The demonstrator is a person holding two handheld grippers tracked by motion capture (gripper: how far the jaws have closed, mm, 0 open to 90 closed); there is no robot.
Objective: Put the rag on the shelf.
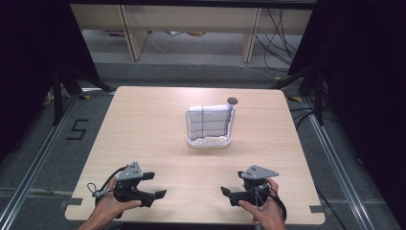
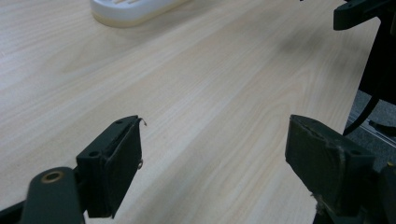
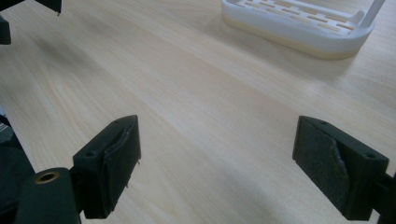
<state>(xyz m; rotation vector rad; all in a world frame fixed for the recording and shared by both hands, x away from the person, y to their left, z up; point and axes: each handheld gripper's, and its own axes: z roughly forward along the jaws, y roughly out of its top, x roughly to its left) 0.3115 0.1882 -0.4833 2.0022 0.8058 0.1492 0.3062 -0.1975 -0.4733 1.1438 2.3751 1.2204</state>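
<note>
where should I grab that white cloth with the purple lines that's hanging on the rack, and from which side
Probably the cloth's free upper edge, from above. It stands upright over the white rack, its broad face towards the person, so open jaws coming down could straddle the thin top edge. The right gripper looks slightly nearer; both are open.

Light wooden table [image 1: 143,134], white slotted rack [image 1: 209,142] holding a folded checked cloth [image 1: 207,120] near its middle, small dark round disc [image 1: 232,100] by the far edge
</note>
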